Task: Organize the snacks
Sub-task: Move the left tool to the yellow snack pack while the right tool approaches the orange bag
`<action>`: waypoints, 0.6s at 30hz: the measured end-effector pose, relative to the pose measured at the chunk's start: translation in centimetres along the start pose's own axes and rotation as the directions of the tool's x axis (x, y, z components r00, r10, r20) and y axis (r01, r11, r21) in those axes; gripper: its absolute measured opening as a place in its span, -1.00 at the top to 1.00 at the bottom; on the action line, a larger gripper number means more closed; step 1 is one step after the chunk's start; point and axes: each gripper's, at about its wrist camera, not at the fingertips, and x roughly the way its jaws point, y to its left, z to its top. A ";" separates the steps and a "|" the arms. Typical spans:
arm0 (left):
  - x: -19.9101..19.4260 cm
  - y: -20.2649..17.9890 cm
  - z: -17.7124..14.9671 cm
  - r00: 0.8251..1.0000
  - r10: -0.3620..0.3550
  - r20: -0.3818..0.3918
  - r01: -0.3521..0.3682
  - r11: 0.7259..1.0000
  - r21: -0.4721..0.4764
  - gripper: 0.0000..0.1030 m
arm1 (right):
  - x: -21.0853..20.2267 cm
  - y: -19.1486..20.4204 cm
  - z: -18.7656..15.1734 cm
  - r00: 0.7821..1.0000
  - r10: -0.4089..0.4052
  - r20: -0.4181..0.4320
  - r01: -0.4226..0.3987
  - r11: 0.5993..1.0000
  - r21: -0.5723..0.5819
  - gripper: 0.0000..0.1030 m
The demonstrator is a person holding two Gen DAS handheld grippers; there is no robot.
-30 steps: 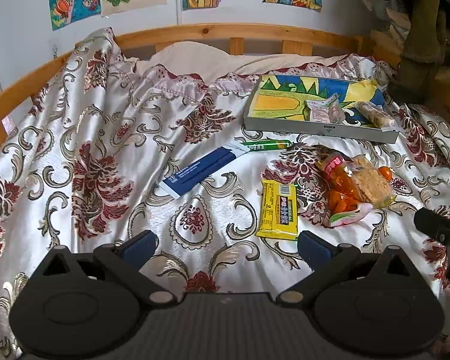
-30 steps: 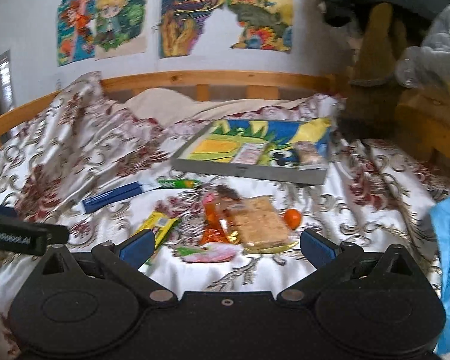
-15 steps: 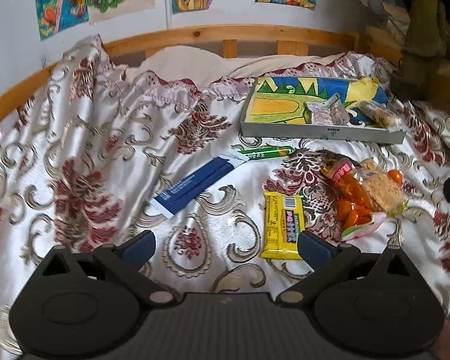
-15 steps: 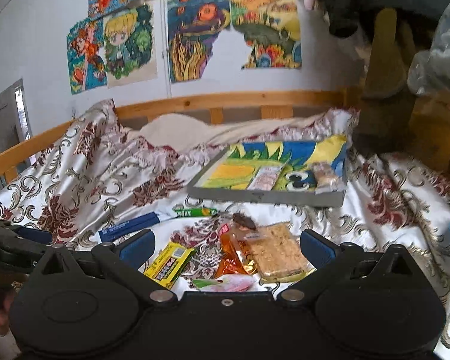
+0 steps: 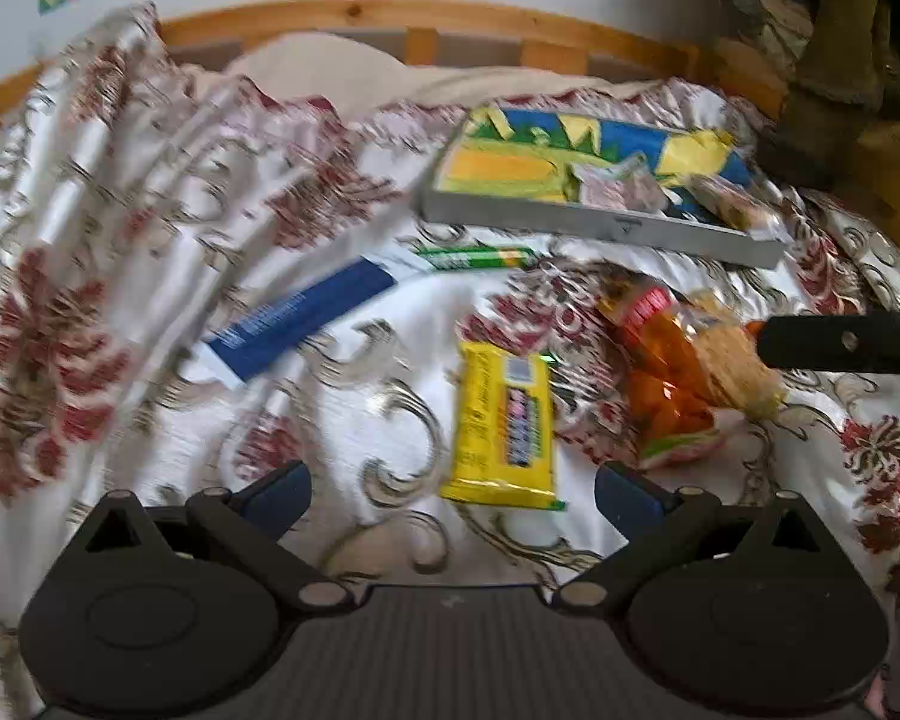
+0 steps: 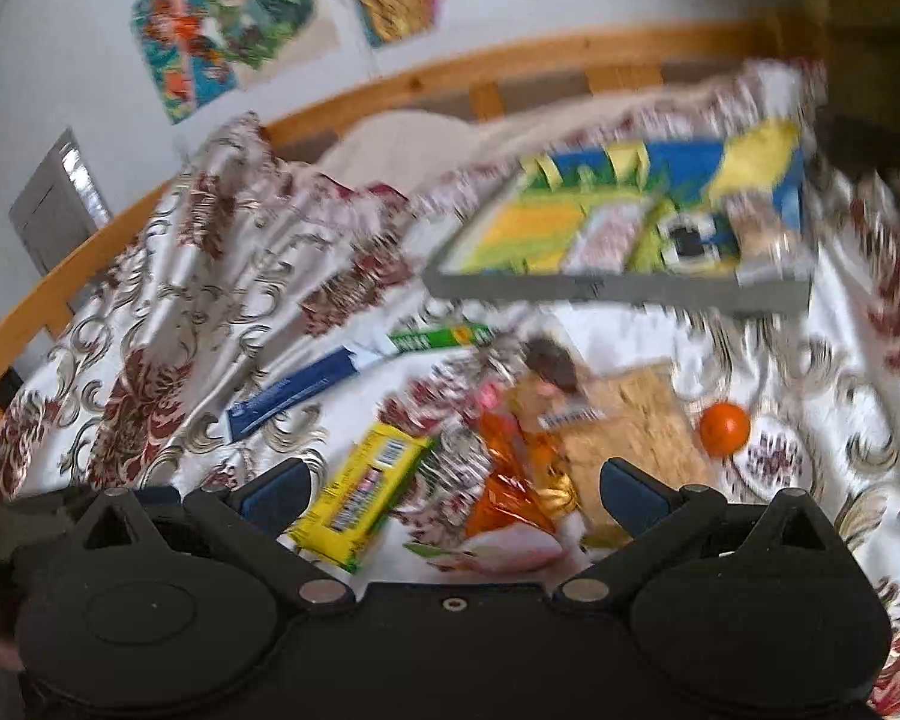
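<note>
Loose snacks lie on a floral bedspread. A yellow packet [image 5: 504, 426] lies just ahead of my open, empty left gripper [image 5: 453, 489]. An orange bag [image 5: 660, 372], a cracker pack [image 5: 732, 360], a long blue packet [image 5: 306, 324] and a green stick [image 5: 480, 256] lie beyond. A grey tray [image 5: 600, 222] with a colourful lining holds two wrapped snacks. My right gripper [image 6: 453, 489] is open and empty just above the orange bag [image 6: 510, 480], with the yellow packet [image 6: 360, 492] at its left and the cracker pack [image 6: 636, 432] and an orange ball [image 6: 725, 429] at its right.
A wooden bed rail [image 5: 390, 15] runs along the back under wall posters. Dark clutter and boxes [image 5: 840, 60] stand at the right edge. My right gripper's finger [image 5: 840, 348] juts into the left wrist view from the right, over the cracker pack.
Both grippers have moved forward and down toward the snacks. The right gripper has tilted and dropped close over the orange bag. Both stay open; nothing is held.
</note>
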 end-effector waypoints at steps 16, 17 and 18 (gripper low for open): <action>5.6 -0.2 0.8 0.997 -0.060 -0.039 0.062 0.996 0.067 -0.99 | 4.6 -3.2 -0.1 0.984 0.094 -0.154 -0.063 0.979 0.195 -0.81; 5.9 0.0 0.9 0.996 -0.074 -0.043 0.077 0.995 0.064 -0.99 | 4.9 -3.3 -0.2 0.983 0.086 -0.160 -0.053 0.978 0.200 -0.79; 6.2 0.0 0.9 0.995 -0.090 -0.047 0.093 0.994 0.062 -0.99 | 5.2 -3.4 -0.3 0.983 0.086 -0.164 -0.051 0.977 0.206 -0.77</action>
